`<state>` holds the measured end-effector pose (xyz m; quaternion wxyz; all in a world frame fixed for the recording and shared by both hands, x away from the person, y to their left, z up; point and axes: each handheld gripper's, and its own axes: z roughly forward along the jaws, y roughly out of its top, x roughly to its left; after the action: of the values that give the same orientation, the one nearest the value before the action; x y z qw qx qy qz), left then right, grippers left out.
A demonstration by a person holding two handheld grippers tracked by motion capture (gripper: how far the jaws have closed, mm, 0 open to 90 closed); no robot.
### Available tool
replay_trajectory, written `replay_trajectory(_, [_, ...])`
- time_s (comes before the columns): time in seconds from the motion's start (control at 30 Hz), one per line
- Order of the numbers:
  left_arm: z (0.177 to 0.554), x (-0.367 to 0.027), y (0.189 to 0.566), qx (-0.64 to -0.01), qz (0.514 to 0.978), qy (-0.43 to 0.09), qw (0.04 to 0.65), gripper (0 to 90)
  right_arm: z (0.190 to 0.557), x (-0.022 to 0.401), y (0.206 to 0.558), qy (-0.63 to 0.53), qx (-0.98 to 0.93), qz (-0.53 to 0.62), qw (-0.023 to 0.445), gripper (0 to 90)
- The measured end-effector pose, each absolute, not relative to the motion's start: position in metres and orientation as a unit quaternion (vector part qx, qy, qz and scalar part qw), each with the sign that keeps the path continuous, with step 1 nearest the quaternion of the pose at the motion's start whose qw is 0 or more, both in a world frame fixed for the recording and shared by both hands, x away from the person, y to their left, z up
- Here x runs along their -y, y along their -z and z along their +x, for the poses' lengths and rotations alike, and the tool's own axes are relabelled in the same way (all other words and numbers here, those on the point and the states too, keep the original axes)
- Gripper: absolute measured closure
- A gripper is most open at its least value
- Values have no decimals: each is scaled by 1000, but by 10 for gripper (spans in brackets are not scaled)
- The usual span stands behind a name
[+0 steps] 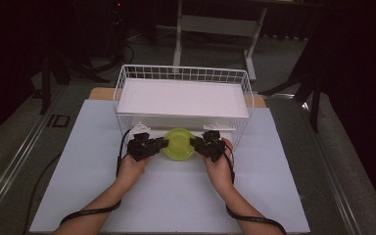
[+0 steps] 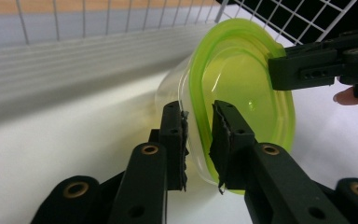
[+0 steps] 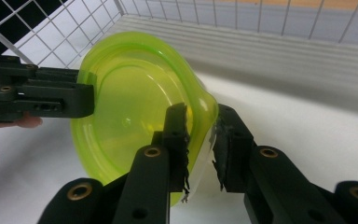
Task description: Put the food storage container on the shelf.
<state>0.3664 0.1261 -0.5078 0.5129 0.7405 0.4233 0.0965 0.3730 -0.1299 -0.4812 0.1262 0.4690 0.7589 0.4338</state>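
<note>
Under the rack (image 1: 183, 98), both claws apparently pinch green-lidded tub (image 1: 178, 144).

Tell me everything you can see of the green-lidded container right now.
The container is a round, clear plastic tub with a translucent lime-green lid on. It sits at the open front of the white wire basket, over the white table. The left hand-held gripper and right hand-held gripper each pinch the rim on opposite sides.
</note>
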Motion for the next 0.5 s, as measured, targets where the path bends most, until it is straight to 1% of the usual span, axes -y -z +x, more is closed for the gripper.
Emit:
replay_trajectory(0.07, [367,-126,508,-423,739,-101,515,737,374,129,481,-433,-761,465,133,748])
replay_trajectory(0.1, [369,-125,508,-421,736,-120,516,723,375,127,481,-430,-765,451,161,722])
replay_trajectory(0.2, [371,-124,509,-422,731,-123,522,712,377,126,481,-427,-768,444,175,699])
replay_trajectory(0.27, [373,-124,510,-426,726,-131,524,677,377,124,483,-424,-766,442,196,669])
replay_trajectory(0.3, [374,-123,510,-426,725,-153,519,669,377,123,483,-424,-766,439,201,643])
replay_trajectory(0.33, [374,-123,510,-426,725,-153,519,665,376,122,484,-425,-764,439,207,618])
replay_trajectory(0.37, [375,-121,512,-426,721,-164,521,657,376,121,486,-425,-764,434,218,605])
replay_trajectory(0.4, [375,-121,512,-426,721,-164,521,644,376,121,486,-425,-764,434,218,605])
replay_trajectory(0.43, [378,-120,512,-424,719,-168,524,644,376,120,488,-420,-766,427,234,605])
replay_trajectory(0.5, [380,-118,511,-425,719,-177,521,644,378,120,490,-422,-760,432,240,575])
